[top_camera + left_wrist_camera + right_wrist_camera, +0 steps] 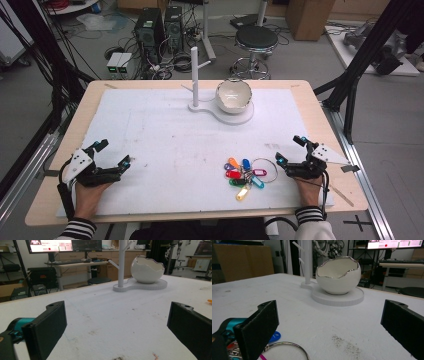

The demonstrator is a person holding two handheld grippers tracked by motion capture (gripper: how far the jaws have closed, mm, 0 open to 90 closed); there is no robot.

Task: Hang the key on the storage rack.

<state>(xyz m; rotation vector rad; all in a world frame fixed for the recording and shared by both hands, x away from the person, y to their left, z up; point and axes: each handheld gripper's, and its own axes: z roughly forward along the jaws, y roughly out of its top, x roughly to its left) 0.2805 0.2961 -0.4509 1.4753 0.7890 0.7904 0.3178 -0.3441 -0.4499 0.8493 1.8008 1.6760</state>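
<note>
Resting low on the white mat (165, 130), both hands sit at the near edge of the table (45, 205), forearms in striped sleeves coming in from the bottom of the high view.

Left gripper (111, 158): held near the left edge of the mat, pointing forward and slightly inward. Jaws wide apart, nothing between them; in the left gripper view bare mat lies between the two black pads (47, 327).

Right gripper (290, 150): held at the right side of the mat, tilted a little toward centre, cable trailing back along the wrist. Jaws wide apart and empty. In the right gripper view the left pad (260, 327) stands just beside the keys, not touching as far as I can tell.

Keys (243, 176): bunch of coloured tags on a wire ring (265, 169), lying flat on the mat, just left of the right gripper, well apart from the left one.

Far centre: egg-shaped bowl (233, 96) on a white base, with a peg stand (194, 75) upright beside it.
</note>
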